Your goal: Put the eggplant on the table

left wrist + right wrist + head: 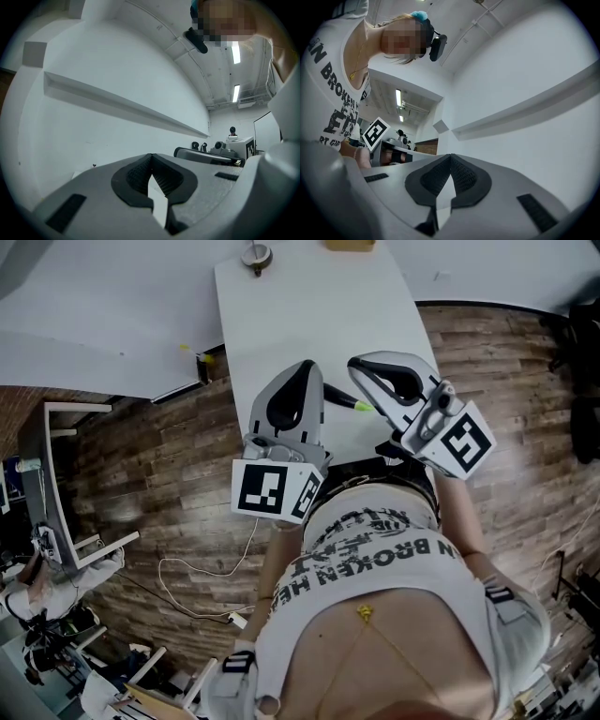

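Eggplant point(349, 404) noted on white table point(309, 315), between the grippers, mostly hidden. Long axis lies across table, green end toward right. Left gripper point(302, 368) and right gripper point(362, 367) jaws are closed, nothing gripped.

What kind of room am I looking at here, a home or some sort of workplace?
Likely a lab or workshop rather than a home: a bare white table on a wood-plank floor, a loose cable lying there, and ceiling strip lights.
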